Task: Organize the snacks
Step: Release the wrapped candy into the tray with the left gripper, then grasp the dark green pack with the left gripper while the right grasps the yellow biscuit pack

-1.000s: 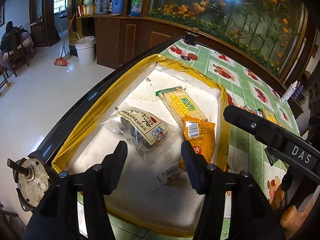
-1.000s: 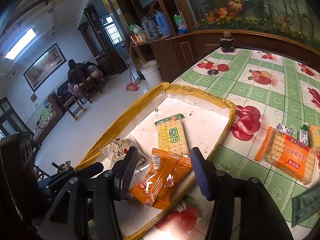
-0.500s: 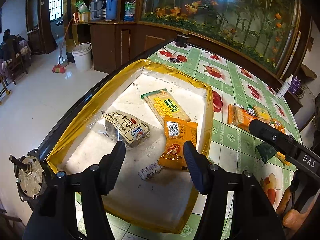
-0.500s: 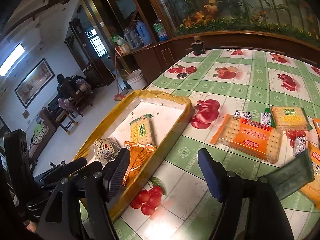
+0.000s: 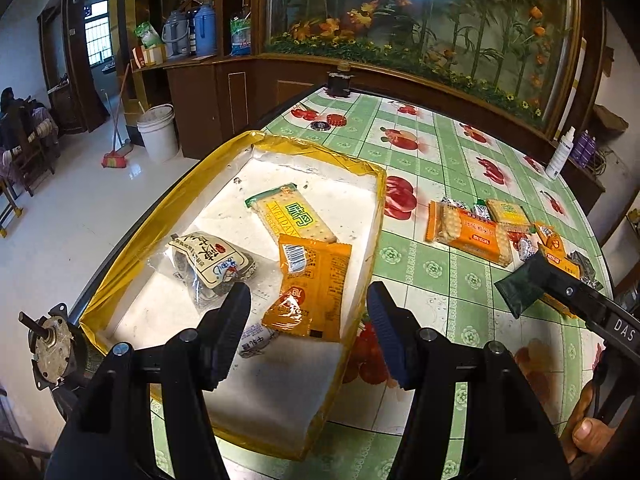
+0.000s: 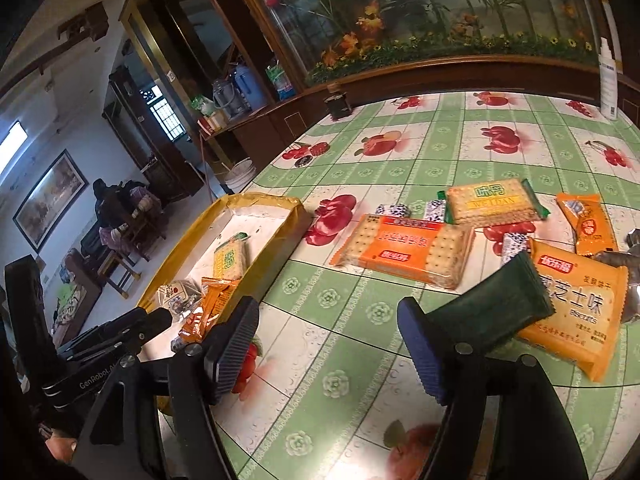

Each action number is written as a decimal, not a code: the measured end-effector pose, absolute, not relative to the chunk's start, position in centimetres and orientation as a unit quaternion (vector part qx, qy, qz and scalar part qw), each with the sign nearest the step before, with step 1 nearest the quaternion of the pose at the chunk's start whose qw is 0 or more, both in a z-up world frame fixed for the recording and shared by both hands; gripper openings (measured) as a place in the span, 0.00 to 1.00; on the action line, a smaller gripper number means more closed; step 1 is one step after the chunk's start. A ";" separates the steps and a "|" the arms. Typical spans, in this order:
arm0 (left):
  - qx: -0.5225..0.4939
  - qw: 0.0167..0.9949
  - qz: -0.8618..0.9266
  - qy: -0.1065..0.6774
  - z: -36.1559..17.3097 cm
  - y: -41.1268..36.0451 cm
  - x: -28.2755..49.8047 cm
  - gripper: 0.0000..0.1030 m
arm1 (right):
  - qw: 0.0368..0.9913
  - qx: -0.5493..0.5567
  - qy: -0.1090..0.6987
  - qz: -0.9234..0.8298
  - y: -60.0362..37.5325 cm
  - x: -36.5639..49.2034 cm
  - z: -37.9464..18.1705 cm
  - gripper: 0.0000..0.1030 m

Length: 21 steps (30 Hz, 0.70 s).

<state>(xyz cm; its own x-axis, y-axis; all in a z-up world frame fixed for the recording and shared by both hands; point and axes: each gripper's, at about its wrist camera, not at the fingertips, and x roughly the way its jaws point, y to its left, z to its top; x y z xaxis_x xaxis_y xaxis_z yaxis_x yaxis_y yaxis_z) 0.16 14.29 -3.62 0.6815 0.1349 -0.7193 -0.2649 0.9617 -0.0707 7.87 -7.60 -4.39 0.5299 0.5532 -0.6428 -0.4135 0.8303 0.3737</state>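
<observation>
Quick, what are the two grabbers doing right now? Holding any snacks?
Left gripper: open, holding nothing, above the tray.
Right gripper: open, holding nothing, above the table.

Four snack packets (image 5: 314, 282) flat in yellow-rimmed tray (image 5: 316, 150); others (image 6: 404, 250) on tablecloth.

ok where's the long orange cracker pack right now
The long orange cracker pack lies flat on the tablecloth, right of the yellow tray in the right wrist view, just in front of the green-trimmed cracker pack.
</observation>
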 end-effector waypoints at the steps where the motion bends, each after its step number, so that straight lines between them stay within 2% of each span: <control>1: -0.082 0.914 0.107 0.384 -3.6 13.9 0.3 0.63 | 0.871 0.090 0.398 0.273 -8.2 7.8 -4.5 0.72; 7: -0.057 0.915 0.073 0.392 -3.9 10.7 1.1 0.71 | 0.884 0.096 0.394 0.234 -13.2 7.1 -4.8 0.74; 21: 0.040 0.905 -0.075 0.418 -5.1 -2.1 5.2 0.71 | 0.896 0.121 0.404 0.139 -23.2 7.2 -6.4 0.75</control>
<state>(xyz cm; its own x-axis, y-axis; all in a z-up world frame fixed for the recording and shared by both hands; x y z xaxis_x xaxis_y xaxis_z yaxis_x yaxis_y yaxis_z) 5.17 -2.13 -5.11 0.6397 -0.1029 -0.7617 0.1697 0.9854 0.0094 7.23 -23.20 -6.37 0.6346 0.3461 -0.6910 -0.1506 0.9324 0.3287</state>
